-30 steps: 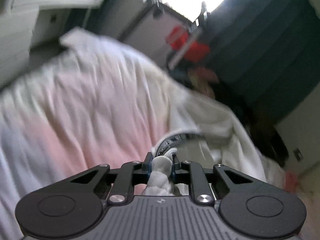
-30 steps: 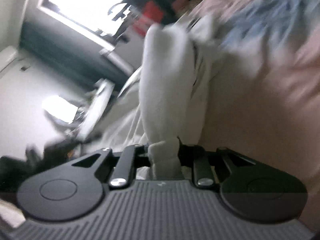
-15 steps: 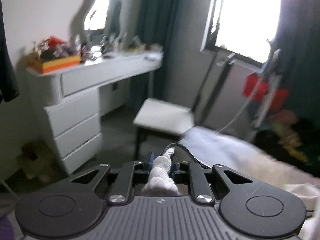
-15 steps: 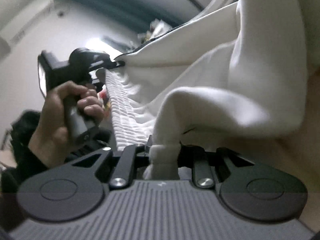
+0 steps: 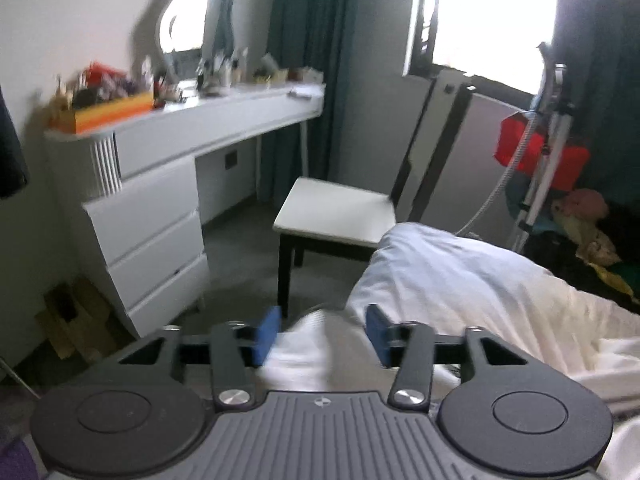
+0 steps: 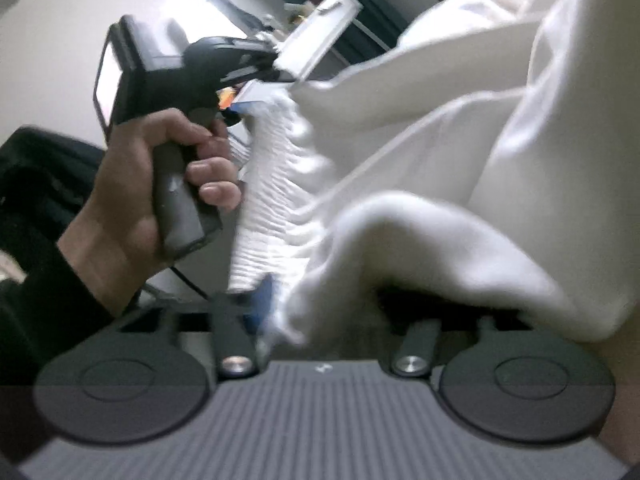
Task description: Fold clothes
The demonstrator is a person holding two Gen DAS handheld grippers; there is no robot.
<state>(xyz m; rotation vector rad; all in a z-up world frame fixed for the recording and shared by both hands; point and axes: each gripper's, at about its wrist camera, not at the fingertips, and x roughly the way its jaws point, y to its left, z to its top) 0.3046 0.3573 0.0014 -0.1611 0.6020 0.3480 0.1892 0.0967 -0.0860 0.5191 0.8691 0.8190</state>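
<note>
Bedroom clutter lies ahead of the left gripper: a white dresser and a chair. Its blue fingers are spread wide, with the white garment loose between them. The right gripper likewise gapes, garment draped over its fingers, gripping nothing.

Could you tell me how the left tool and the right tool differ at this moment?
The black left tool shows both blue pads bare; the black right tool shows one, the other hidden under the white garment. The garment lies between the left tool's pads but drapes over the right tool. Both are open.
</note>
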